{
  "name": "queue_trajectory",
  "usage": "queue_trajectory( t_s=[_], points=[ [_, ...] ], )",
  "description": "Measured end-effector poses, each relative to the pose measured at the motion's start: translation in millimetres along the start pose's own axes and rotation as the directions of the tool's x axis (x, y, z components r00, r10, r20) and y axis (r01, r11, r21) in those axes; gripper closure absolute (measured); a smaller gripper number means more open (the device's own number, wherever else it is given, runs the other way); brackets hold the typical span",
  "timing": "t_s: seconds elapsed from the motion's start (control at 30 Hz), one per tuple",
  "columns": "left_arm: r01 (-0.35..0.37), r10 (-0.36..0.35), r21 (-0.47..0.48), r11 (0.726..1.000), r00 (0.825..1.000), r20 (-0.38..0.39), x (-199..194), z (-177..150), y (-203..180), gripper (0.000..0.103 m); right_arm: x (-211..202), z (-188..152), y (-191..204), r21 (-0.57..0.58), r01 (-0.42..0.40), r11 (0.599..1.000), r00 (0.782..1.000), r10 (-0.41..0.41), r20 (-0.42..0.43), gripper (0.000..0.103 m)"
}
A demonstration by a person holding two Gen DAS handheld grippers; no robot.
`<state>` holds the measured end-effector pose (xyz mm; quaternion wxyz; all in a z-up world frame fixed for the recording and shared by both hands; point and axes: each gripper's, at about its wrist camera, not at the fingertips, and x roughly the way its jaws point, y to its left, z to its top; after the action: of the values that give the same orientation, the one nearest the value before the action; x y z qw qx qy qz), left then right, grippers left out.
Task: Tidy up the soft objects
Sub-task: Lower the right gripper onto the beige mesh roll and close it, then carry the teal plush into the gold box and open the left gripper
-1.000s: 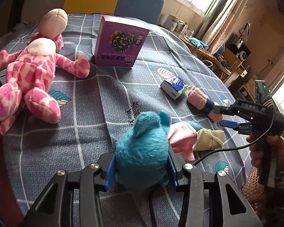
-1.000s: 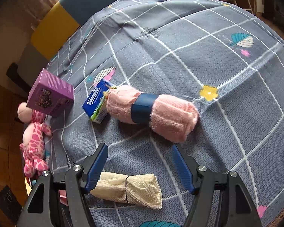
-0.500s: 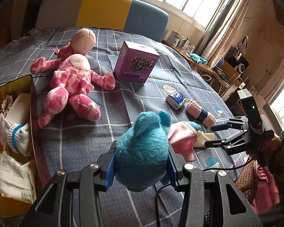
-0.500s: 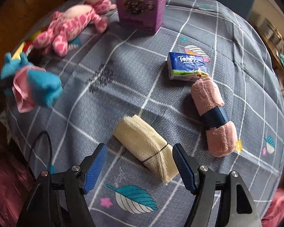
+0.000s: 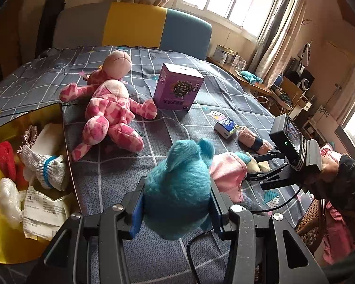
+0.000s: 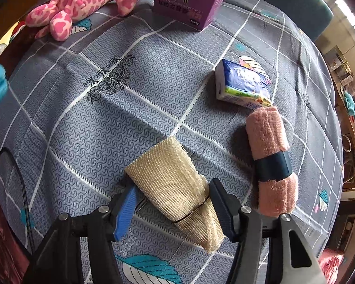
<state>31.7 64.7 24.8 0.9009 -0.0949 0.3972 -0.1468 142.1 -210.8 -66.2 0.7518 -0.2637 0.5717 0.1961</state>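
In the left wrist view, the left tongs (image 5: 176,209) were clenched on a blue plush toy (image 5: 178,189) held above the table (image 5: 120,177), with the gold box (image 5: 9,243) of soft things off to their left, near enough for a drop. In the right wrist view, the right tongs (image 6: 171,204) stood released astride a cream cloth roll (image 6: 175,185) lying on the table, its long axis running away up-left between the fingers, so closing across it looked the likely next move.
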Motion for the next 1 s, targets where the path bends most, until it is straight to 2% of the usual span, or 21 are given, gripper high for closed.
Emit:
queue_trajectory(
  t_s=[0.07, 0.1, 0.13, 0.2, 0.3, 0.37, 0.5, 0.57, 0.8, 1.0],
  points=[
    [-0.014, 0.014, 0.004, 1.0, 1.0, 0.005, -3.2, -0.9, 0.7, 0.056, -2.2, -4.1, 0.4, 0.001, 0.013, 1.0, 1.0, -0.013, 0.009, 0.049],
    [-0.024, 0.023, 0.005, 1.0, 1.0, 0.011, -4.7, -1.8, 1.4, 0.056, -5.6, -5.8, 1.2, 0.004, 0.023, 1.0, 1.0, -0.023, 0.019, 0.061],
    [-0.037, 0.037, 0.008, 0.999, 0.999, 0.017, -5.8, -2.0, 2.2, 0.056, -10.8, -4.3, 3.9, 0.01, 0.043, 0.999, 0.999, -0.043, 0.032, 0.067],
    [-0.075, 0.074, 0.015, 0.997, 0.997, 0.032, -9.4, -3.0, 2.8, 0.056, -21.5, -3.3, 5.0, 0.038, 0.064, 0.997, 0.996, -0.066, 0.067, 0.072],
    [-0.115, 0.114, 0.01, 0.993, 0.992, 0.049, -13.7, -3.5, 6.3, 0.056, -36.7, 5.9, 10.5, 0.098, 0.048, 0.994, 0.987, -0.062, 0.145, 0.072],
    [-0.147, 0.146, 0.012, 0.989, 0.988, 0.055, -15.6, -4.1, 7.2, 0.056, -39.4, 11.8, 10.9, 0.157, 0.004, 0.988, 0.984, -0.031, 0.175, 0.072],
    [-0.184, 0.182, 0.021, 0.983, 0.981, 0.071, -19.2, -6.1, 7.1, 0.056, -17.9, 21.0, 10.6, 0.269, -0.084, 0.96, 0.985, 0.039, 0.169, 0.07],
    [-0.197, 0.195, 0.022, 0.98, 0.978, 0.076, -21.3, -7.0, 6.7, 0.056, -2.3, 24.2, 15.5, 0.298, -0.093, 0.95, 0.986, 0.046, 0.16, 0.068],
    [-0.214, 0.213, 0.007, 0.977, 0.973, 0.089, -29.8, -10.2, 12.2, 0.056, -1.8, 20.5, 17.2, 0.31, -0.104, 0.945, 0.983, 0.05, 0.178, 0.068],
    [-0.219, 0.219, -0.01, 0.976, 0.971, 0.092, -33.0, -12.5, 17.1, 0.056, 2.8, 19.8, 22.9, 0.285, -0.074, 0.956, 0.986, 0.026, 0.167, 0.065]
  ],
)
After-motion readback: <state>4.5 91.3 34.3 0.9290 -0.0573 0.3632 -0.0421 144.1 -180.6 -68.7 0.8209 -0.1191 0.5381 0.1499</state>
